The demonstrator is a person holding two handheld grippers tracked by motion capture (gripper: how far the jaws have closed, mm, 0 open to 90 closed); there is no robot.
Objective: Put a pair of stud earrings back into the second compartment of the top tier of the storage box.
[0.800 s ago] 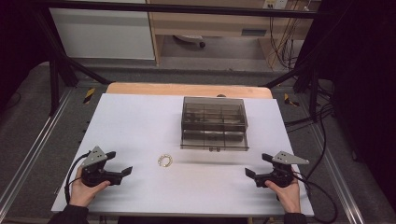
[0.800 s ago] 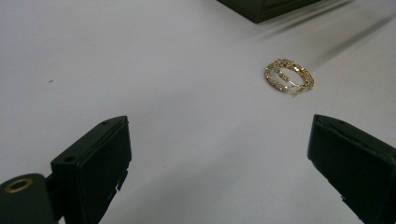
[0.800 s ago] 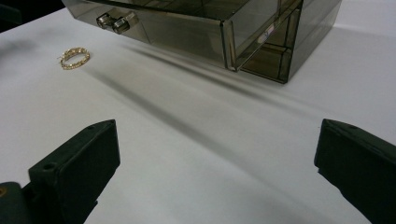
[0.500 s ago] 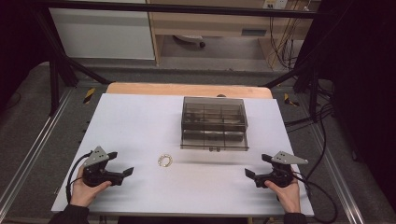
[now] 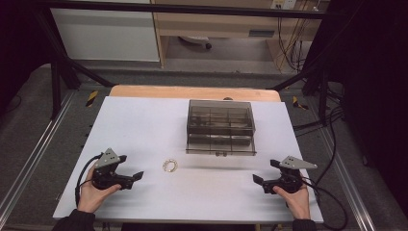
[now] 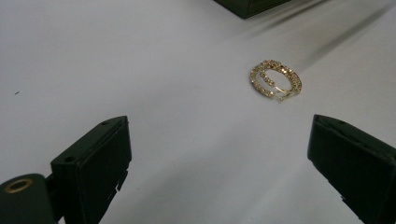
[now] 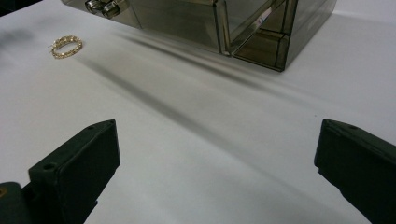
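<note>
High view: white tabletop (image 5: 144, 125), wooden far edge (image 5: 192, 92), dark room, grey floor (image 5: 33, 120).

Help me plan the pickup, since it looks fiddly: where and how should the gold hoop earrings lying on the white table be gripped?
Probably from above, pinching across the rim of the gold hoop earrings. They lie flat on the white table, overlapped, so a level approach finds little to bite. The left gripper is nearer and open, so it seems the better one.
</note>
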